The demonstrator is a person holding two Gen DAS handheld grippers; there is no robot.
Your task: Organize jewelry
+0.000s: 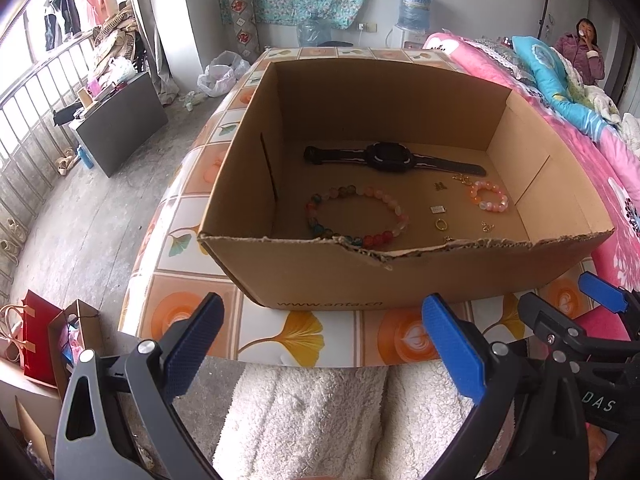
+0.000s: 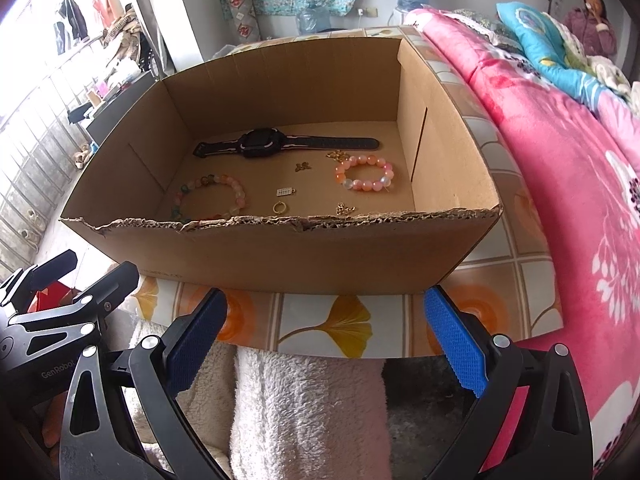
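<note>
- Jewelry sits spread over the floor of the cardboard box (image 1: 400, 276): big bead bracelet (image 1: 356, 216) left, watch (image 1: 390, 157) behind, small bracelet (image 2: 365, 173) right; either sorted already or awaiting sorting, I'd say.
- Left gripper (image 1: 322, 348) spread wide, empty, short of the box.
- Right gripper (image 2: 326, 344) likewise wide, holding nothing.

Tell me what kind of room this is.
Most likely a lived-in bedroom at home: a bed with a pink floral blanket runs along the right, clothes hang by the window, and a water dispenser stands against the far wall.
</note>
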